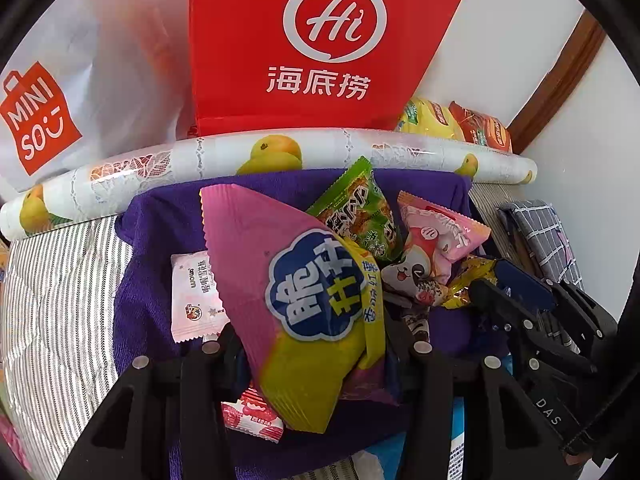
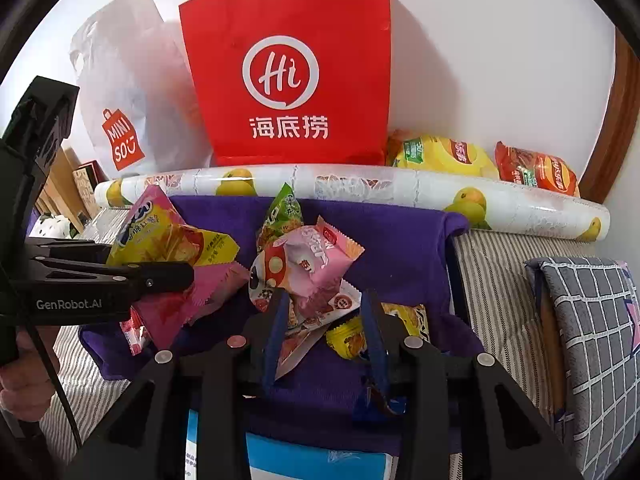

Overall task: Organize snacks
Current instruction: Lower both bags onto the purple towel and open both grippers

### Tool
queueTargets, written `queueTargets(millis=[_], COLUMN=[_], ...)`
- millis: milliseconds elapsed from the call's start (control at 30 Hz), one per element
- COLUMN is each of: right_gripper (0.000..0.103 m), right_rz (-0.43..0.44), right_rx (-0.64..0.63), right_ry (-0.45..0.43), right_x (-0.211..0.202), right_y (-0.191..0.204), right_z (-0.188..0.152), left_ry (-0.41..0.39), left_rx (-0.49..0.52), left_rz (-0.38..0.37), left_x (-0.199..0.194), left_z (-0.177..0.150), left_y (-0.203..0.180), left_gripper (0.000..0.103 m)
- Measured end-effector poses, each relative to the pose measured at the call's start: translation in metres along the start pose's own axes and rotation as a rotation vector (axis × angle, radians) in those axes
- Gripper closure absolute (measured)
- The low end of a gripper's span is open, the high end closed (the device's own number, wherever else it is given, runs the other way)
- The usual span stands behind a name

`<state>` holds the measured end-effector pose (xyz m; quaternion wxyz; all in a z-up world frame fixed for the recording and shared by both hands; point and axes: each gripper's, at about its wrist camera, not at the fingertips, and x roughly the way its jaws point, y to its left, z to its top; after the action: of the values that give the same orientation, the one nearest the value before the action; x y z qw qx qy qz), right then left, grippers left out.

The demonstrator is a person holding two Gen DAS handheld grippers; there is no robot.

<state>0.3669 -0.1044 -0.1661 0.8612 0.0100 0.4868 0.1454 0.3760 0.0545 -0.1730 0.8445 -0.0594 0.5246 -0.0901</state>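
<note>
Your left gripper [image 1: 316, 344] is clamped on the pink-and-yellow snack bag [image 1: 304, 300]; its jaws stand only slightly apart, pressing the bag at lower centre of the left wrist frame. In the right wrist frame, the same bag sits at centre left.

Your right gripper [image 2: 324, 320] has its jaws narrowly parted around the snack pile. The white mushroom-print packet [image 2: 300, 308] lies between them, but you cannot tell whether the pads press on it.

The remaining snacks, including a pink packet [image 2: 316, 260] and a green packet [image 2: 280, 216], lie heaped on the purple towel [image 2: 400, 248] at frame centre. Behind the towel lies a fruit-print roll [image 2: 360, 188]. A red paper bag [image 2: 288, 68] stands at upper centre.
</note>
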Motion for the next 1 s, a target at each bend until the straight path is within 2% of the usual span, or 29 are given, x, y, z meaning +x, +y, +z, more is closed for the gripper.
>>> queueTargets(millis=[200, 400, 500, 533, 633, 833, 1000], right_gripper=[0.065, 0.060, 0.060, 0.060, 0.060, 0.060, 0.059], right_rz=[-0.004, -0.004, -0.005, -0.005, -0.005, -0.005, -0.007], right_rx=[0.003, 0.002, 0.002, 0.003, 0.006, 0.007, 0.011], right_ry=[0.018, 0.025, 0.027, 0.028, 0.032, 0.036, 0.041], right_x=[0.004, 0.005, 0.005, 0.005, 0.006, 0.007, 0.007], right_y=[-0.001, 0.000, 0.000, 0.000, -0.001, -0.001, -0.002], right_z=[-0.001, -0.001, -0.001, -0.001, -0.001, -0.001, -0.001], left_ry=[0.006, 0.008, -0.008, -0.024, -0.064, -0.123, -0.137], left_rx=[0.000, -0.002, 0.011, 0.021, 0.037, 0.059, 0.064], left_rz=[0.000, -0.003, 0.022, 0.034, 0.037, 0.053, 0.056], left_x=[0.001, 0.001, -0.002, -0.005, -0.014, -0.031, -0.039], left_z=[0.000, 0.001, 0.002, 0.002, 0.003, 0.007, 0.009], left_y=[0.001, 0.001, -0.001, -0.003, -0.005, -0.007, -0.004], left_gripper=[0.054, 0.054, 0.053, 0.051, 0.037, 0.023, 0.022])
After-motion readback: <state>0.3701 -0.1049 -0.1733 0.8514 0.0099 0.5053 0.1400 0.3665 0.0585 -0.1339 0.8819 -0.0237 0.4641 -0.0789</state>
